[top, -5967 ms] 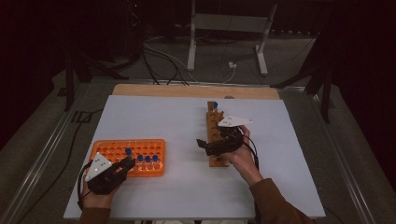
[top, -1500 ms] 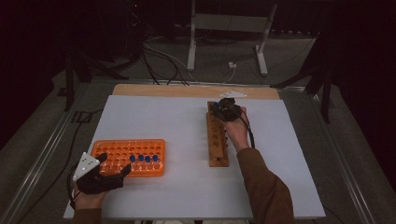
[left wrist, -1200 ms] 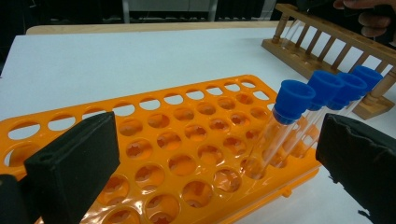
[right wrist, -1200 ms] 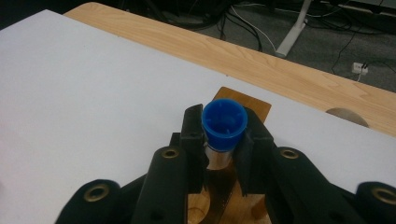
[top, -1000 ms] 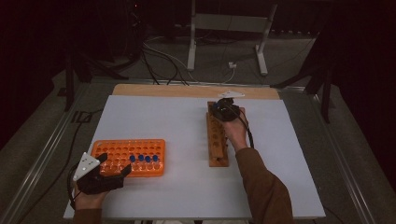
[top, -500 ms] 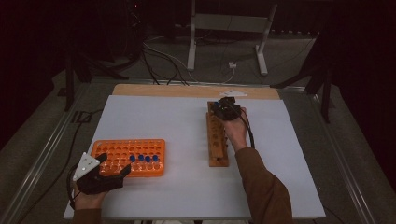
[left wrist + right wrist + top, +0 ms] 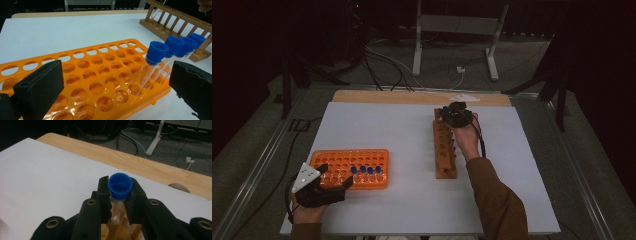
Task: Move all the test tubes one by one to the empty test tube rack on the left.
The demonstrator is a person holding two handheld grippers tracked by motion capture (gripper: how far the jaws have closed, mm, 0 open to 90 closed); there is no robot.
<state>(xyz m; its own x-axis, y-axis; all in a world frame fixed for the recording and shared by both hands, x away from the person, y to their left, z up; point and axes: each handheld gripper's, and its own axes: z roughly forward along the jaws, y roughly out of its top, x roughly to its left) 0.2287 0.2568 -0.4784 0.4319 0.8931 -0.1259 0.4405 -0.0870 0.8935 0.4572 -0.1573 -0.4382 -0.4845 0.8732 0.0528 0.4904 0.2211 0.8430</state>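
right of centre in the high view: right gripper (image 7: 452, 114) at the far end of the wooden rack (image 7: 445, 150), jaws clamped on a blue-capped tube (image 7: 445, 109), hand and brown sleeve running down toward the bottom edge. in the right gripper view, centre of the frame: same tube (image 7: 120, 185) pinched just below its blue cap between the two black jaws, clear glass dropping between them, wood of the rack (image 7: 120, 227) showing beneath at the bottom edge, white table (image 7: 45, 175) to the left and its bare wooden strip crossing the upper right. lower left of the high view: left gripper (image 7: 343, 184) resting at the near corner of the orange rack (image 7: 342, 161), grey three-cornered plate on top, jaws spread wide with nothing between the pads. in the left gripper view: one black pad at the lower left, the other at the right edge, orange rack (image 7: 82, 75) lying between and under them, pads apart from the tubes. right of centre there: four capped tubes (image 7: 153, 62) standing tilted in a row in the orange rack's holes, close to the right-hand pad but not touching it. upper right of that view: wooden rack (image 7: 175, 22) well apart on the white table, a clear tube leaning at its far end.
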